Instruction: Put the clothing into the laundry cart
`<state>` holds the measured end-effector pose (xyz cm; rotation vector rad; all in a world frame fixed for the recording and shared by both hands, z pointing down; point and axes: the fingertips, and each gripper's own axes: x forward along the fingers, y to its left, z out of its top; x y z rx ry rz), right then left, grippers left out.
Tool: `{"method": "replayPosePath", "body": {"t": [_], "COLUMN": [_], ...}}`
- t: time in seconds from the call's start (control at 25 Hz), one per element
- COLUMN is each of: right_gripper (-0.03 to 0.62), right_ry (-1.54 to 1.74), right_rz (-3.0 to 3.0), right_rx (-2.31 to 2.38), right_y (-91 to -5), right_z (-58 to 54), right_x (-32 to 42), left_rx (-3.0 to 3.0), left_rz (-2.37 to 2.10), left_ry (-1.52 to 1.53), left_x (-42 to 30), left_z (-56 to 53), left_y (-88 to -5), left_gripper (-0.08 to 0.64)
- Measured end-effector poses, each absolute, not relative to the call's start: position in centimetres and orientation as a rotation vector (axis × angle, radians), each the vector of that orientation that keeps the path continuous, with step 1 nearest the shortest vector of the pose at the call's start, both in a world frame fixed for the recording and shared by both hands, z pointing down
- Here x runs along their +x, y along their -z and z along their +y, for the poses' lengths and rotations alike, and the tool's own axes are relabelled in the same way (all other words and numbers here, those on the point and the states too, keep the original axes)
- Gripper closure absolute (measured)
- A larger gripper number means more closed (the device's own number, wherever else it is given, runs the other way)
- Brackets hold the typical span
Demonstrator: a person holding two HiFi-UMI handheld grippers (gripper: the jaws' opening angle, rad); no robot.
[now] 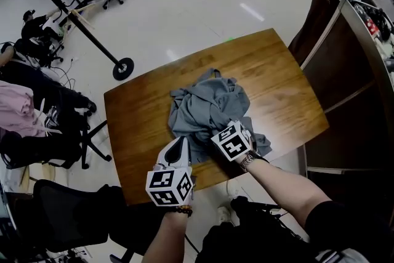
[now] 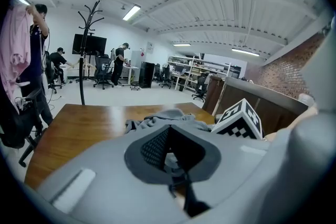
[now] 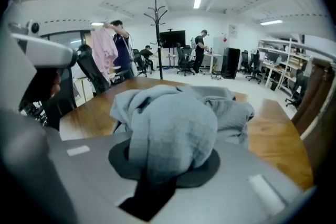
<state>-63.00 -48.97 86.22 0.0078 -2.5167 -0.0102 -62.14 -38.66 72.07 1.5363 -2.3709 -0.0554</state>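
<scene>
The grey garment (image 1: 206,109) lies crumpled at the middle of the wooden table (image 1: 277,71), its near edge reaching almost to the table's near side. None of it is in the cart (image 1: 345,71), the brown-walled frame that stands just beside the table's right end.

The right gripper (image 1: 217,131) rests on the near right part of the heap. In the right gripper view we see its jaws pinching a thick fold of the garment (image 3: 173,123), which bulges out of the right gripper (image 3: 168,165) and hides the jaw tips. The rest of the cloth trails forward onto the table (image 3: 273,139).

The left gripper (image 1: 181,143) sits at the near left edge of the heap, its tip touching or just meeting the cloth. In the left gripper view we see the jaws of the left gripper (image 2: 168,152) spread, with a small patch of grey fabric showing in the gap. The bulk of the garment (image 2: 168,115) lies just ahead on the table (image 2: 79,123). The marker cube (image 2: 239,119) of the right gripper appears close on the right.

Beyond the table we note a coat stand (image 2: 84,44) and a person (image 2: 31,34) holding a pink garment (image 2: 16,42).
</scene>
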Motion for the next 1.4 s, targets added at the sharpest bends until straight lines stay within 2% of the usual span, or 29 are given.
{"method": "replayPosePath", "body": {"t": [0.12, 0.28, 0.4, 0.76, 1.4], "right_gripper": [0.494, 0.495, 0.497, 0.499, 0.500], "right_ry": [-0.005, 0.050, 0.064, 0.170, 0.373], "right_rz": [-2.576, -2.687, -2.718, -2.824, -2.863], "right_rx": [0.046, 0.129, 0.191, 0.418, 0.889], "right_y": [-80.8, -74.6, -69.2, -52.9, -33.9], "right_z": [-48.1, -46.4, -44.7, -32.9, -25.9], "right_x": [-60.4, -52.2, -47.9, -35.2, -13.3], "left_rx": [1.569, 1.638, 1.692, 1.896, 2.280], "left_rz": [-2.371, -2.372, -2.363, -2.297, -2.049], "left_ry": [0.071, 0.084, 0.093, 0.094, 0.092], "left_x": [-59.9, -52.0, -48.8, -38.9, -22.6], "left_z": [-37.0, -34.1, -32.2, -20.9, -17.0], "left_y": [-69.0, -66.2, -63.0, -52.5, -42.5], "left_gripper": [0.560, 0.560, 0.560, 0.560, 0.560]}}
